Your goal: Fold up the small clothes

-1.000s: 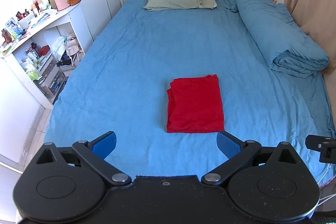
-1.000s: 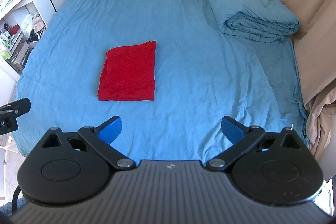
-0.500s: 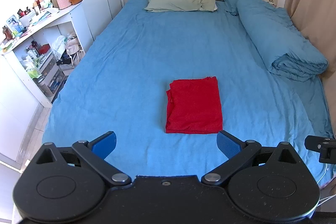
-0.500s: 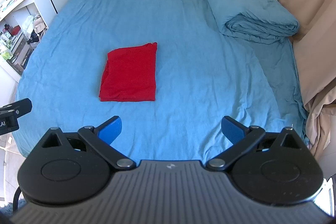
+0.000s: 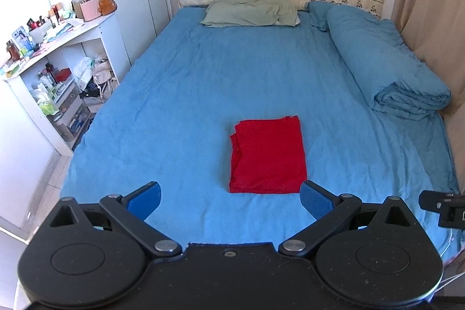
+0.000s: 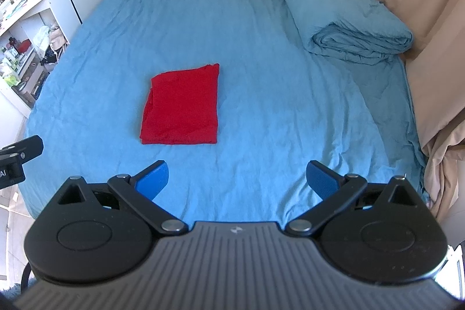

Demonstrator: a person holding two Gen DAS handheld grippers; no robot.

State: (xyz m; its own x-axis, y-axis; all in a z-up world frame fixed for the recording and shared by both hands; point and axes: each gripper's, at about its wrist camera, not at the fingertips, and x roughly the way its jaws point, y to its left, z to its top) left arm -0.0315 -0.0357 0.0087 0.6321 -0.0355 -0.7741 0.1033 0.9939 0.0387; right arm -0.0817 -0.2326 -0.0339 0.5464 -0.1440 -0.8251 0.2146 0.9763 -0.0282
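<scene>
A red garment (image 5: 268,154) lies folded into a neat rectangle on the blue bed sheet (image 5: 180,95); it also shows in the right wrist view (image 6: 182,106). My left gripper (image 5: 230,201) is open and empty, held above the bed's near edge just short of the garment. My right gripper (image 6: 237,179) is open and empty, held to the right of the garment and nearer to me. Neither gripper touches the cloth.
A rolled blue duvet (image 5: 386,63) lies along the bed's right side, with a green pillow (image 5: 251,10) at the headboard. A cluttered white shelf unit (image 5: 55,69) stands left of the bed. Beige curtains (image 6: 421,19) hang on the right.
Both grippers have drawn back and tilted up a little, so more of the headboard and plush toys shows. The red garment has not moved.
</scene>
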